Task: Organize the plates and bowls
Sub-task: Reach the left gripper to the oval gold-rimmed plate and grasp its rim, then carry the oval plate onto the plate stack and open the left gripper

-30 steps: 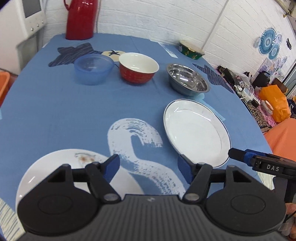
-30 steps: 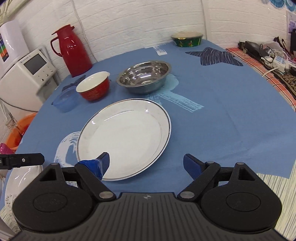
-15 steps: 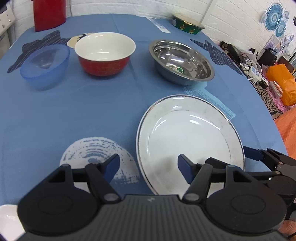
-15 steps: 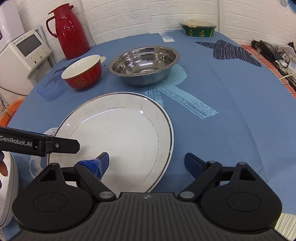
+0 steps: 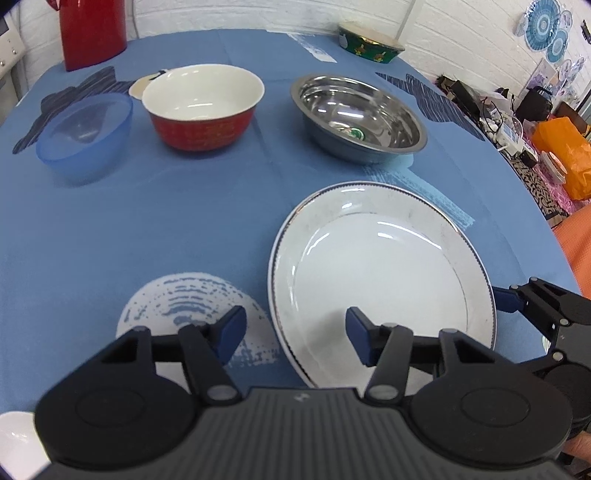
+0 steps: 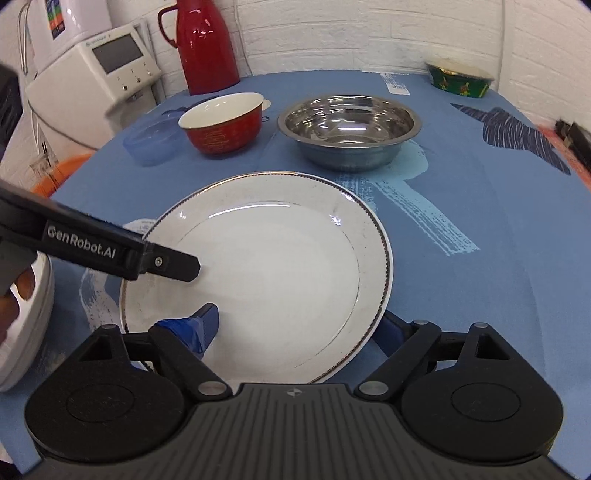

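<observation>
Item: large white round plate with dark beaded rim (image 6: 273, 273), flat on the blue-clothed surface (image 5: 192, 206), near edge.
Right gripper (image 6: 295, 328): jaws wide, straddling the plate's near rim, likely to lift it.
Left gripper (image 5: 295, 328): jaws wide, empty, above the plate's left rim.
Behind: red ceramic bowl (image 5: 203, 105), round steel bowl (image 5: 358, 118), translucent blue plastic bowl (image 5: 85, 134).
Room: white brick wall (image 6: 332, 33), red thermos jug (image 6: 205, 44).

I see a white brick wall (image 6: 332, 33) across the top; a blue-clothed bench (image 6: 480, 295) fills my lower frame.
</observation>
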A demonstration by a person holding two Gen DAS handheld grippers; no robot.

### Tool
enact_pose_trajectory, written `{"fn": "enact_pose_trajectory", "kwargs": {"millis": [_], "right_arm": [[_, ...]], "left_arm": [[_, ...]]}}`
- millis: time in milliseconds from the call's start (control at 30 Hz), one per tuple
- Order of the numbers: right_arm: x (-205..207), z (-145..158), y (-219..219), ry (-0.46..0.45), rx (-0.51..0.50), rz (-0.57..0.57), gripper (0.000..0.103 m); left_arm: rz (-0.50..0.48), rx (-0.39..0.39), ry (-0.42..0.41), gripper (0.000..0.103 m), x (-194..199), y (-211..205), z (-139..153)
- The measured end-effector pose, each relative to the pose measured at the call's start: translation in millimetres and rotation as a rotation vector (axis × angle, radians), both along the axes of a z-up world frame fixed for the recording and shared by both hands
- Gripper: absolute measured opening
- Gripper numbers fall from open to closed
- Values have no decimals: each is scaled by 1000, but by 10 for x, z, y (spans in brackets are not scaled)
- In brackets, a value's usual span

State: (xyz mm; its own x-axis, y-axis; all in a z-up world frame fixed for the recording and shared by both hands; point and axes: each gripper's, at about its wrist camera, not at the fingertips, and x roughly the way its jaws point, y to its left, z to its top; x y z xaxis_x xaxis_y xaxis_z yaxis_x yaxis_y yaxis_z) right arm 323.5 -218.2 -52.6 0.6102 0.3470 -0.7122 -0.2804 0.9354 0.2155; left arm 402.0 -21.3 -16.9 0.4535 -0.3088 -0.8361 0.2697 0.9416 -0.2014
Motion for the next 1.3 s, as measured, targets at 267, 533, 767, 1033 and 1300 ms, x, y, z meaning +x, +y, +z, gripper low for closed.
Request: {"fn": "enact_pose_trajectory", "kwargs": {"millis": [267,533,767,1033,1300], "right_arm": [[69,39,131,17,-120,62,64],[-14,54,155,42,-102,2,65],[-150,131,192,52,-43,-33,67],[-363,313,280,13,-19,-46,67],[-662,662,679,-84,-23,19,68]], "left_arm": [[-1,16,-9,23,21,-4,3],[2,46,-14,21,-8,-54,16],[7,16,11,19,-74,33,37],[15,9,-42,17,-338,147,244],[77,-12,-122,17,-781,631,587]]}}
